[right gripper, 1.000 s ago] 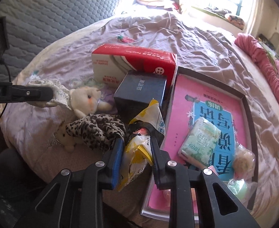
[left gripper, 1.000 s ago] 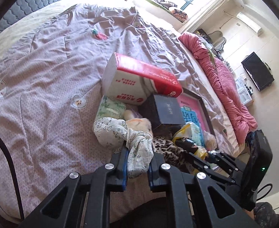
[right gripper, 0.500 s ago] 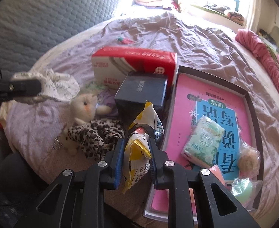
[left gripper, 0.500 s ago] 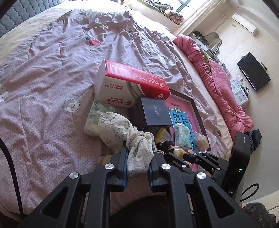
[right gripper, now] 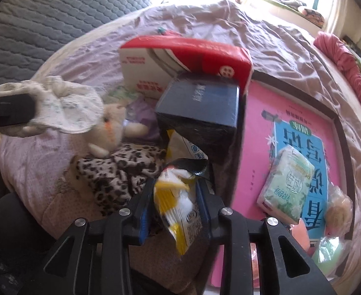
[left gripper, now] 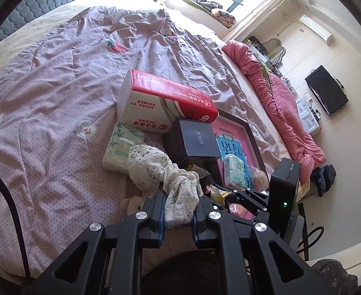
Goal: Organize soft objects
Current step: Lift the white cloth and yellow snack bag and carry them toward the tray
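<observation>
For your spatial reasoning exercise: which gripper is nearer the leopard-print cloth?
Right. The right gripper sits right beside the leopard-print cloth; the left gripper hangs higher, farther off.

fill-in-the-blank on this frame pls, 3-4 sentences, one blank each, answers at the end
1. The left hand-held gripper is shut on a bunched ____ cloth.
2. The yellow snack packet sits between the fingers of the ____ hand-held gripper, whose jaws have just been opening.
3. The dark box leans against the red and white ____ pack.
4. The green pocket tissue pack lies on the ____ tray.

Answers: floral; right; tissue; pink
</observation>
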`<state>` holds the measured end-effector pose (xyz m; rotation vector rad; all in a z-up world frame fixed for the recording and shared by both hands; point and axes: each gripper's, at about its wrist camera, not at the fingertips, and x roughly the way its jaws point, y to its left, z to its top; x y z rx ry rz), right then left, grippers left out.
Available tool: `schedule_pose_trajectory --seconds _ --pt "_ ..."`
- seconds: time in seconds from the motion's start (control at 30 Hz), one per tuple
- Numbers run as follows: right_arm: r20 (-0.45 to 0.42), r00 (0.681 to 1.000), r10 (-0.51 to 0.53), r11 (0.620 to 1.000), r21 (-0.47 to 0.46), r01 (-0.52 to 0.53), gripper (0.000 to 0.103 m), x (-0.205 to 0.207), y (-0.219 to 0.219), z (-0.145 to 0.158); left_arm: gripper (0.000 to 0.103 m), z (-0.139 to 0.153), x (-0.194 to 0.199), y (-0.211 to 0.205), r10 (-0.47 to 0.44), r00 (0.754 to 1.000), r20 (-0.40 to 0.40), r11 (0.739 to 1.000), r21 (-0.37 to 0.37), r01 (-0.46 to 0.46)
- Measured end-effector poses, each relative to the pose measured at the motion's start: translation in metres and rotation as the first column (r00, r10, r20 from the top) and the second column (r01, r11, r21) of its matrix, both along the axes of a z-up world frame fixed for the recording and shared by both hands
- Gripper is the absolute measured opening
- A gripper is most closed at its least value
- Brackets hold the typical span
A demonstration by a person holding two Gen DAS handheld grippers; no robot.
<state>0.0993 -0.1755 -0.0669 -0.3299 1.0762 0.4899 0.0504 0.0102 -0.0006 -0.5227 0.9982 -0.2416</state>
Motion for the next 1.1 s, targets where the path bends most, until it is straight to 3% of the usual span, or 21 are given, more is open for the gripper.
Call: schedule_pose_trajectory --seconds 0.3,0.53,0.83,1.1 --pt "-0.003 1.000 0.027 0.999 -0.040 -0.027 0.033 0.009 0.003 -0.002 0.017 -0.006 0.004 -0.001 -0.010 1.000 -0.015 1.000 -0.009 0.010" --pt "-0.041 0.996 -0.075 0.977 0.199 0.082 0.032 0.011 -0.034 0.024 0.017 -0.003 0.004 -0.001 -0.009 1.000 -0.009 1.000 -0.007 0.009" --pt "0.023 0.992 -0.126 0.947 0.302 0.113 0.032 0.006 -0.056 0.064 0.017 0.015 0.003 -0.012 -0.037 0.999 0.029 0.999 0.011 0.036" --pt "0.106 0.976 -0.193 0.923 0.358 0.143 0.032 -0.003 -0.089 0.110 0.017 0.043 0.008 -0.048 -0.109 0.991 0.083 0.993 0.049 0.105"
